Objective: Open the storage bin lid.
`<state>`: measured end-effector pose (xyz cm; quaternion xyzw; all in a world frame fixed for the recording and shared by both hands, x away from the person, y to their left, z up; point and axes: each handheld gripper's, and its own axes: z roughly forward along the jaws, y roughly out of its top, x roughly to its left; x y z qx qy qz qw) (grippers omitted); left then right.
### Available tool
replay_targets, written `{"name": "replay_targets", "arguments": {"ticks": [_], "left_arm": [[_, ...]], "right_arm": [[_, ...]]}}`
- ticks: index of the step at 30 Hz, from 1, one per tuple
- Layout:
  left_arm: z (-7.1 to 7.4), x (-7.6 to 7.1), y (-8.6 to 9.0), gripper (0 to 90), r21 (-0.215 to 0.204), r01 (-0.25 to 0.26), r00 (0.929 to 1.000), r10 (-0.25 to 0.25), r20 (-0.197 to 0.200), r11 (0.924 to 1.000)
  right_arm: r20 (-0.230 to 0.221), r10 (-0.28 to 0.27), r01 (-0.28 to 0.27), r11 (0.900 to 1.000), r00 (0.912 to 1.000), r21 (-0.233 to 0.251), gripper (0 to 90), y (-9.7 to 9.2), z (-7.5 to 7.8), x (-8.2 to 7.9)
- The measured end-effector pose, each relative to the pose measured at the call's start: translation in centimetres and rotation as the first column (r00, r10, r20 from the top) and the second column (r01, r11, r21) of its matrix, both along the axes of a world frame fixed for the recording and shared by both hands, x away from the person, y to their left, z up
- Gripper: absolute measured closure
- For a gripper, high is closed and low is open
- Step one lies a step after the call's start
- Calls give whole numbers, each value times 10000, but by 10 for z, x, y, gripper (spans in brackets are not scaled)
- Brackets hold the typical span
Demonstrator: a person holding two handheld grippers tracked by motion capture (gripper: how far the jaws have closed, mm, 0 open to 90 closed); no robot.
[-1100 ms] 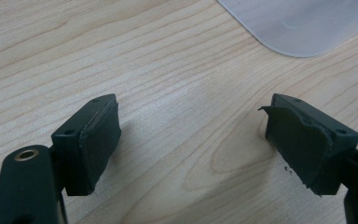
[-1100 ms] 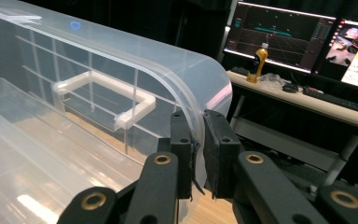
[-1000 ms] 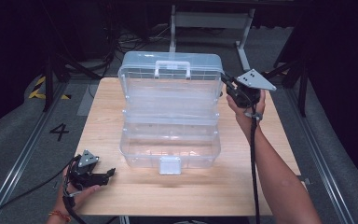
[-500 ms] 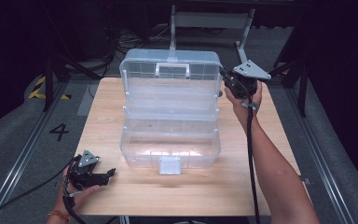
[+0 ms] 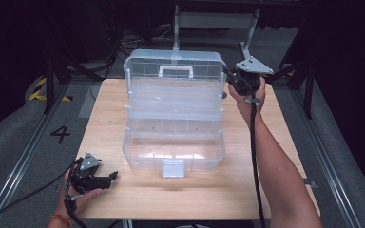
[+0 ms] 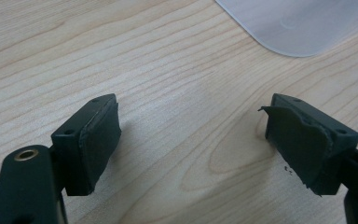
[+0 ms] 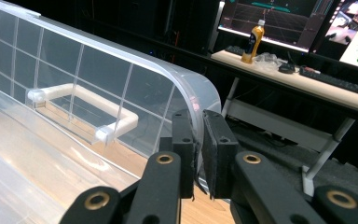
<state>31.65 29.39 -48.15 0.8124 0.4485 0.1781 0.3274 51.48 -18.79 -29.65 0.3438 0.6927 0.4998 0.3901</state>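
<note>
A clear plastic storage box stands in the middle of the wooden table, with its tiered trays spread open. Its lid is raised toward upright at the far side, white handle facing me. My right gripper is shut on the lid's right edge; in the right gripper view the jaws pinch the lid's rounded rim near the handle. My left gripper rests open at the front left of the table, jaws wide apart over bare wood, the box's corner ahead.
A white latch hangs at the box's front. A metal stand rises behind the table. Beyond it, a desk carries a yellow bottle and monitors. Grey floor with a painted 4 lies to the left.
My right gripper has moved up and away with the lid's edge, swinging the lid further upright. The left gripper has stayed put.
</note>
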Motion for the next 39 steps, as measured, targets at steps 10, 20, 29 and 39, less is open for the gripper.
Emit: {"name": "replay_targets", "arguments": {"ticks": [10,20,29,39], "left_arm": [[0,0,-1,181,-39,-46,10000,46,-6,10000],[0,2,-1,182,53,30,10000,-30,-7,10000],[0,0,-3,187,-86,-115,9999,115,-7,9999],[0,-2,-3,201,-14,-7,10000,7,11,10000]], "right_arm": [[-215,-43,42,10000,9998,-11,844,1,-2,16],[-322,-109,108,9999,9994,-18,843,1,-5,25],[-482,-74,66,9998,9988,-166,841,1,-7,35],[-899,-97,58,9990,9959,-439,830,3,-13,58]]}}
